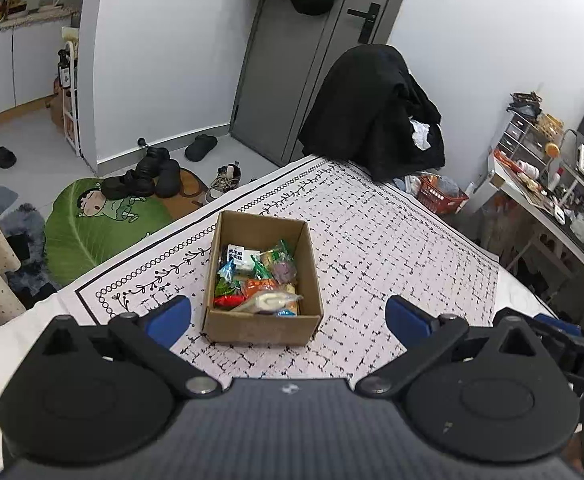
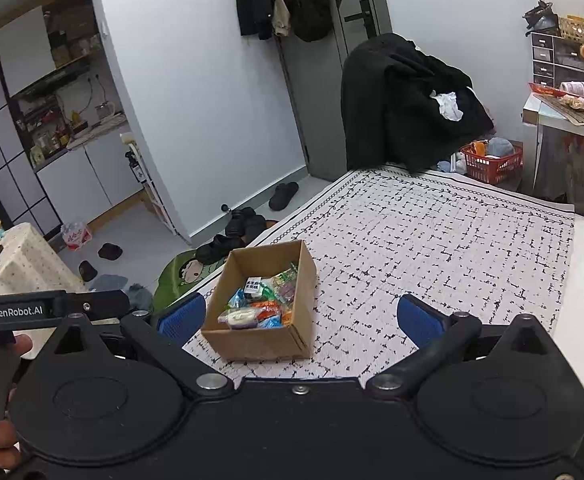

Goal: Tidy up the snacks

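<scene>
An open brown cardboard box (image 1: 265, 326) stands on the patterned white tablecloth (image 1: 392, 240). It holds several wrapped snacks (image 1: 257, 280), among them a pale cream packet (image 1: 269, 302) at the near side. My left gripper (image 1: 287, 316) is open and empty, hovering above the table just in front of the box. In the right wrist view the same box (image 2: 251, 344) and its snacks (image 2: 261, 304) lie ahead, left of centre. My right gripper (image 2: 302, 318) is open and empty, above the table near the box.
A chair draped with black clothes (image 1: 380, 116) stands at the table's far edge. A red basket (image 2: 492, 162) and a cluttered desk (image 1: 548, 200) are at the right. Shoes (image 1: 151, 176) and a green mat (image 1: 99, 224) lie on the floor left of the table.
</scene>
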Action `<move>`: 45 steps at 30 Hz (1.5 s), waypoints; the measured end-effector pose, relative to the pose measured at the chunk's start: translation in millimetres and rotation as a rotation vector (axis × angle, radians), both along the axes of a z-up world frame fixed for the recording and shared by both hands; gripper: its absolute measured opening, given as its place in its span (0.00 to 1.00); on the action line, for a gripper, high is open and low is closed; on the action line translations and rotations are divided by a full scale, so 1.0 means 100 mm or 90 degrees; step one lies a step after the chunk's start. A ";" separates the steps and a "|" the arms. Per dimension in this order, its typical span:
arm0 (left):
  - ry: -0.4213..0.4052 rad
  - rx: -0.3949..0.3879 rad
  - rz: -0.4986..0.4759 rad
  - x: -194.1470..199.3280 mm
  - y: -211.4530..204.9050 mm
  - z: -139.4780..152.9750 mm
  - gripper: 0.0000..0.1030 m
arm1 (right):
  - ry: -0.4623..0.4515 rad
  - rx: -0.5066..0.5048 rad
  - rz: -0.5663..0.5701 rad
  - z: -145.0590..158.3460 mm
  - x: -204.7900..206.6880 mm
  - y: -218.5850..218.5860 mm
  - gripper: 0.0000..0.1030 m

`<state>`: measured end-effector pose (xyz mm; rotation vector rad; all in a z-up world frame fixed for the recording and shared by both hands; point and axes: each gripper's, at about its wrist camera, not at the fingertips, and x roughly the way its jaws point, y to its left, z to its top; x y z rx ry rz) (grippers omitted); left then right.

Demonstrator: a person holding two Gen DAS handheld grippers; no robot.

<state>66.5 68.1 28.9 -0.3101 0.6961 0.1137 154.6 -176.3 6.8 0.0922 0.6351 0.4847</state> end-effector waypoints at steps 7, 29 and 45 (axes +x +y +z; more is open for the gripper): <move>-0.010 0.021 -0.027 -0.28 -0.10 0.04 1.00 | -0.011 -0.018 0.010 0.07 -0.24 -0.03 1.00; -0.049 0.057 -0.036 -0.92 -0.29 0.12 1.00 | -0.023 -0.023 0.017 0.04 -0.70 -0.24 1.00; -0.054 0.069 -0.037 -1.01 -0.40 0.13 1.00 | -0.033 -0.011 0.017 0.05 -0.79 -0.34 1.00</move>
